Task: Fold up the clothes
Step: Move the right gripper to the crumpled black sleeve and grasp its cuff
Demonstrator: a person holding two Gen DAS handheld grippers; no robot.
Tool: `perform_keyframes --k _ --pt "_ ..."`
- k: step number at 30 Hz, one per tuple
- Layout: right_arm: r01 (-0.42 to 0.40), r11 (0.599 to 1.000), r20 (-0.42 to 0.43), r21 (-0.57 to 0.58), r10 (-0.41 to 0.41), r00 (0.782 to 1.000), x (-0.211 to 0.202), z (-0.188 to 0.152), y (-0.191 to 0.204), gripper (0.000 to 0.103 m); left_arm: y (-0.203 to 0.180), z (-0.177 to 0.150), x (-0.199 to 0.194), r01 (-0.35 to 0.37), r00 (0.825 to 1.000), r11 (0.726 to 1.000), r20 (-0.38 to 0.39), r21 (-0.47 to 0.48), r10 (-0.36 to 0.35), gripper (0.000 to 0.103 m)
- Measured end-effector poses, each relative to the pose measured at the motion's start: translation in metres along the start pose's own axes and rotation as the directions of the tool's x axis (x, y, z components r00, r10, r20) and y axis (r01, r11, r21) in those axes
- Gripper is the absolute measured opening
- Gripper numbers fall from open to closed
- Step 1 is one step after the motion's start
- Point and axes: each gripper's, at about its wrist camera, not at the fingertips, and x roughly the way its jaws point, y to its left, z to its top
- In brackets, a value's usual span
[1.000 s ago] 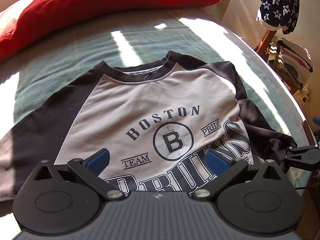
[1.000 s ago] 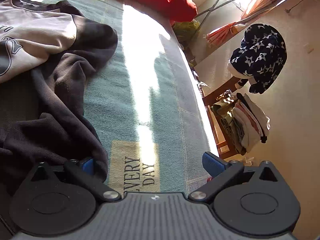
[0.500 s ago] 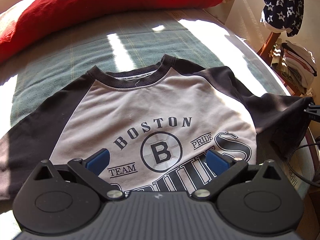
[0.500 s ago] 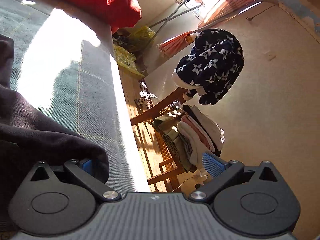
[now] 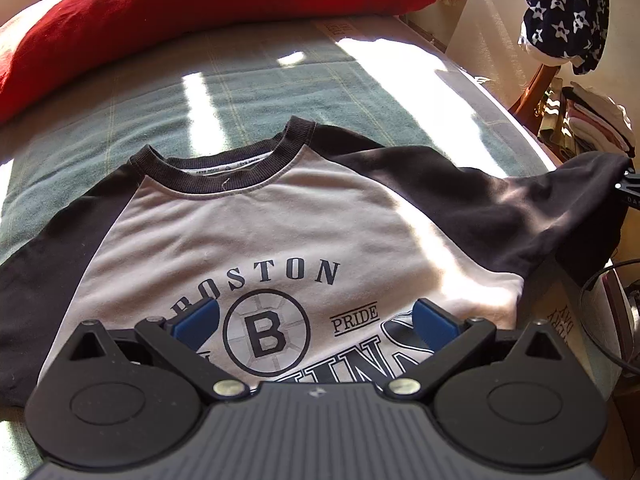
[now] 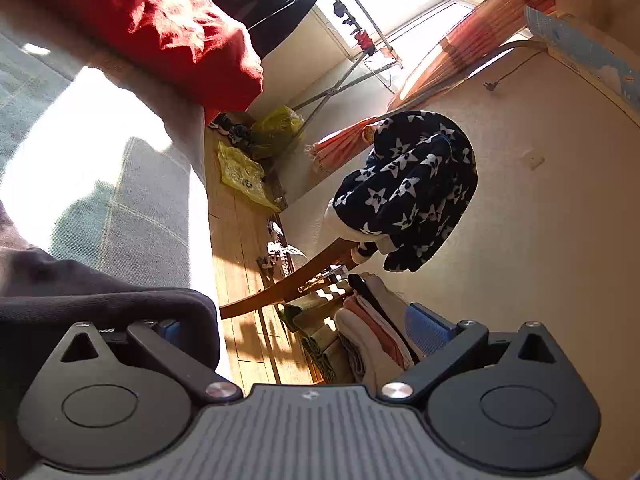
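On the bed (image 5: 248,92), covered by a green checked blanket, a grey sweatshirt (image 5: 256,236) with black sleeves lay face up, its collar toward a red quilt (image 5: 192,8) bunched at the far end. The chest print read "BOSTON", with a circled "B" and "PRIDE" below it. The left gripper (image 5: 316,320) hovered over the lower chest print with its blue fingers (image 5: 196,322) set wide apart and nothing between them. One black sleeve lay flat on the blanket at the left of that view. The other sleeve (image 5: 520,208) was drawn out and lifted off the blanket toward the bed's edge, where the right gripper (image 6: 296,328) met its end. In the right wrist view, dark sleeve cloth was draped over one blue finger and hid most of it, while the other finger (image 6: 428,328) stood well clear; whether the tool truly clamped the cloth could not be told. Beside the bed stood a wooden chair (image 6: 288,284) carrying a star-patterned garment (image 6: 412,188) on its back and a stack of folded clothes (image 6: 372,332) on its seat. Strong sunlight crossed the blanket.
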Motion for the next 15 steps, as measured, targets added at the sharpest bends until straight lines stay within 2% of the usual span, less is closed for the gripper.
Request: perform_keyframes --k 3,5,6,7,8,10,14,15 --pt "-0.133 0.991 0.077 0.006 0.132 0.988 -0.019 0.005 0.017 0.103 -0.002 0.001 0.001 -0.009 1.0 1.0 -0.001 -0.003 0.009 0.102" --pt "-0.249 0.968 0.125 0.002 0.247 0.961 -0.033 0.009 0.032 0.103 -0.001 0.001 0.002 -0.017 1.0 1.0 -0.004 -0.005 0.017 0.102" --pt "-0.321 0.947 0.124 0.007 0.317 0.94 -0.039 0.01 0.039 0.103 -0.001 0.001 0.002 -0.018 1.0 1.0 -0.005 -0.007 0.018 0.102" --pt "-0.391 0.92 0.123 0.012 0.387 0.914 -0.045 0.011 0.047 0.103 -0.001 0.001 0.002 -0.02 1.0 1.0 -0.007 -0.009 0.02 0.102" --pt "-0.469 0.883 0.113 0.02 0.464 0.879 -0.051 0.011 0.054 0.103 -0.001 0.0 0.003 -0.022 1.0 1.0 -0.009 -0.01 0.022 0.102" --pt "-0.622 0.783 0.094 0.02 0.618 0.781 -0.063 0.011 0.068 0.103 -0.001 0.0 0.003 -0.024 1.0 1.0 -0.011 -0.008 0.024 0.102" --pt "-0.765 0.641 0.026 0.051 0.765 0.643 -0.081 0.005 0.087 0.103 -0.002 0.002 0.003 -0.023 1.0 1.0 -0.011 -0.006 0.023 0.102" --pt "-0.777 0.626 0.022 0.066 0.777 0.629 -0.084 0.001 0.087 0.103 -0.002 0.002 0.003 -0.022 1.0 1.0 -0.01 -0.006 0.022 0.102"
